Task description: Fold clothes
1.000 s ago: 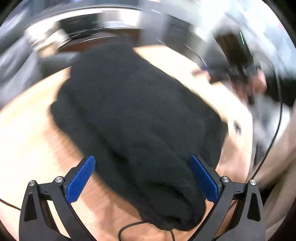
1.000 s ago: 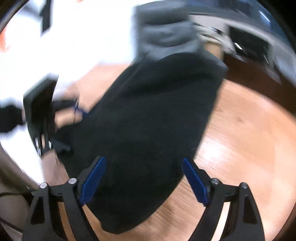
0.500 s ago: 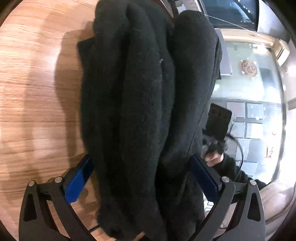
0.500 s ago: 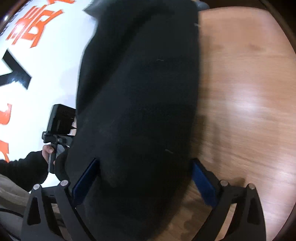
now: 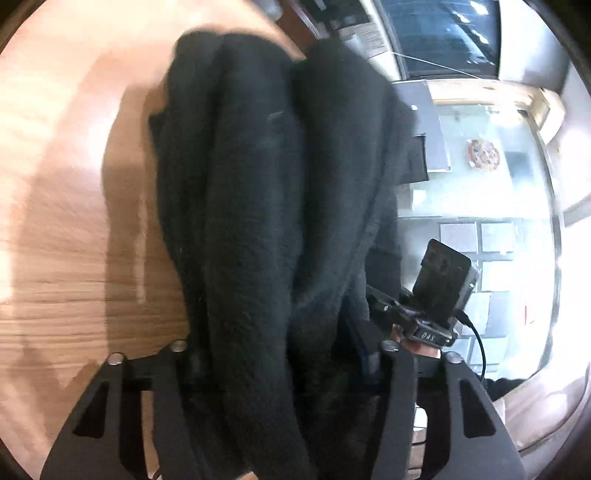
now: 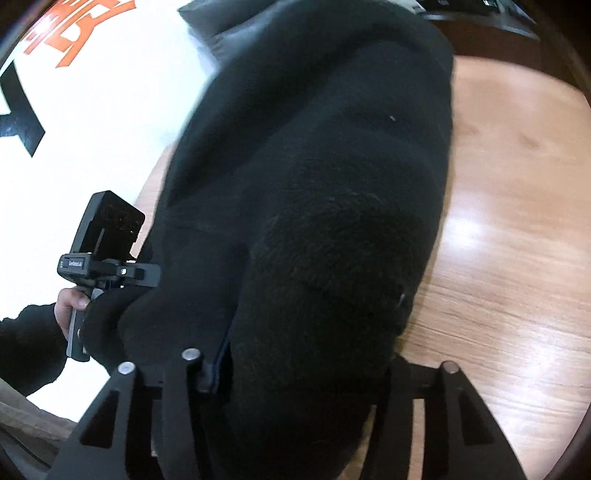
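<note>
Warm wooden surface (image 5: 66,229) under everything, glossy with glare, white wall with orange and black lettering (image 6: 74,33) behind. No containers visible. One black fleece garment (image 5: 280,192), bunched into thick lengthwise folds, draped over the surface and hanging past its edge. Two tools, one per hand. Left tool (image 5: 280,354) closed in on the garment's near end, fabric packed between both fingers and hiding the pads. Right tool (image 6: 295,365) likewise clamped on a thick roll of the same garment, one blue pad (image 6: 221,354) just peeking beside the cloth. Beside the garment, one hand (image 6: 70,299) in a dark sleeve, wrapped around a tool handle.
</note>
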Available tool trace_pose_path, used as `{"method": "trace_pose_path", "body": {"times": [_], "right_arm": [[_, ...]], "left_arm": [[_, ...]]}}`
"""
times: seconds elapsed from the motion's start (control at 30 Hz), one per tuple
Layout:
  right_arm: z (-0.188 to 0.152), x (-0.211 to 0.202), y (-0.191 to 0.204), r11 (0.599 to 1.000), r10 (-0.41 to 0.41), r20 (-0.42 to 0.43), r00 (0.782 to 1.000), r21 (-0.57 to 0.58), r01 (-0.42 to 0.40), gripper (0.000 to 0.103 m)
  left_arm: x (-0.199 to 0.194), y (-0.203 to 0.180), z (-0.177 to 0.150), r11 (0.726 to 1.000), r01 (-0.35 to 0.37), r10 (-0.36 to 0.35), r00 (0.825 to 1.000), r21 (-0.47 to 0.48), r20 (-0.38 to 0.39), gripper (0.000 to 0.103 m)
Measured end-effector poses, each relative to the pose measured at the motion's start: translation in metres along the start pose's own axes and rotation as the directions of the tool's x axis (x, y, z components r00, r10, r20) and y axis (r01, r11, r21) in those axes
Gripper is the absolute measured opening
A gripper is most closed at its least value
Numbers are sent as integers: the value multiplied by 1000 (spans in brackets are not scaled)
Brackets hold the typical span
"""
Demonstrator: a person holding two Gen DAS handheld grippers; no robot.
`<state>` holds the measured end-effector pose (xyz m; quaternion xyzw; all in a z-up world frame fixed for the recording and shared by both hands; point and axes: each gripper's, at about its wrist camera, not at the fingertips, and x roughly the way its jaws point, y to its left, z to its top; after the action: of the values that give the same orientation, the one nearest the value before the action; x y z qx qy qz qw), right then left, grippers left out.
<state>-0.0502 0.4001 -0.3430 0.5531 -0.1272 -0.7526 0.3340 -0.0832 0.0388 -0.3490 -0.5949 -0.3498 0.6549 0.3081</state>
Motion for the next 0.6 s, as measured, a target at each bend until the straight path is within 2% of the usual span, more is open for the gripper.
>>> {"method": "trace_pose_path", "body": {"times": [0.03,0.1,0.2,0.3,0.37,0.43,0.5,0.6], "right_arm": [[1,0,14,1000,-8,14,1000,-22,8,46],[10,1,50,997,-14,55,998,-77,18,45],[36,8,105,992,39,121,992,-128,-24,45],[68,25,166,980,107,175,979,-187,-74,45],[91,45,211,967,156,206,966,-231,-107,45],[110,72,246,957,187,234,954,-262,-123,45],[128,111,275,954,208,255,944,-265,-138,45],[147,193,289,968,197,232,953,-199,-151,46]], "left_arm": [[-7,0,-1,1000,-1,1,1000,7,13,52],[-50,-8,-1,999,-30,27,998,40,62,52],[-122,-18,2,993,-82,71,989,83,132,52],[-208,-19,9,980,-159,130,968,123,214,52],[-263,-7,17,968,-207,164,950,140,266,52],[-314,30,41,958,-252,201,933,141,299,52],[-344,67,57,946,-296,247,921,128,301,52],[-362,142,84,932,-357,328,906,68,267,52]]}}
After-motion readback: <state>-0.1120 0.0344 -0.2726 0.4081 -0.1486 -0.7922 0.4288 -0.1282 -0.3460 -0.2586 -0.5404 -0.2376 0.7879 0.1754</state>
